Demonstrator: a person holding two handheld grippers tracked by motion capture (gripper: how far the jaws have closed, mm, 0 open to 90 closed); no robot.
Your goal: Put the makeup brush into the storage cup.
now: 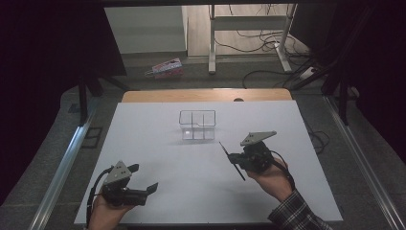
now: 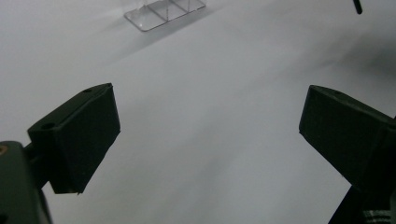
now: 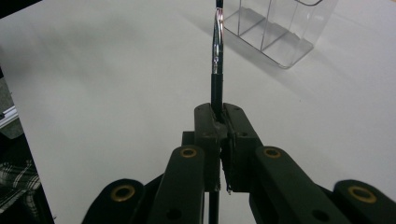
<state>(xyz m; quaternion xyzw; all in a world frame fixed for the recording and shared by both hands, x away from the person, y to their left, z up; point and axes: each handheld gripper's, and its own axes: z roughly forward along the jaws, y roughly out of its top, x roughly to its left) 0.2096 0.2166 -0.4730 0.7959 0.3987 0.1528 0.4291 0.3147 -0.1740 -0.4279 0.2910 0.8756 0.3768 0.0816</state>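
Observation:
A clear plastic organiser with several compartments stands upright at the middle of the white table; it also shows at the top of the left gripper view as the organiser and at the upper right of the right gripper view as the organiser. My right gripper is shut on a black pen with a silver clip, pen, held off the table to the front right of the organiser. My left gripper rests open near the front left edge, nothing between its jaws.
A wooden strip runs along the table's far edge. Behind it on the floor lie a pink-and-white packet, loose cables and a white desk frame. Metal rails flank the table.

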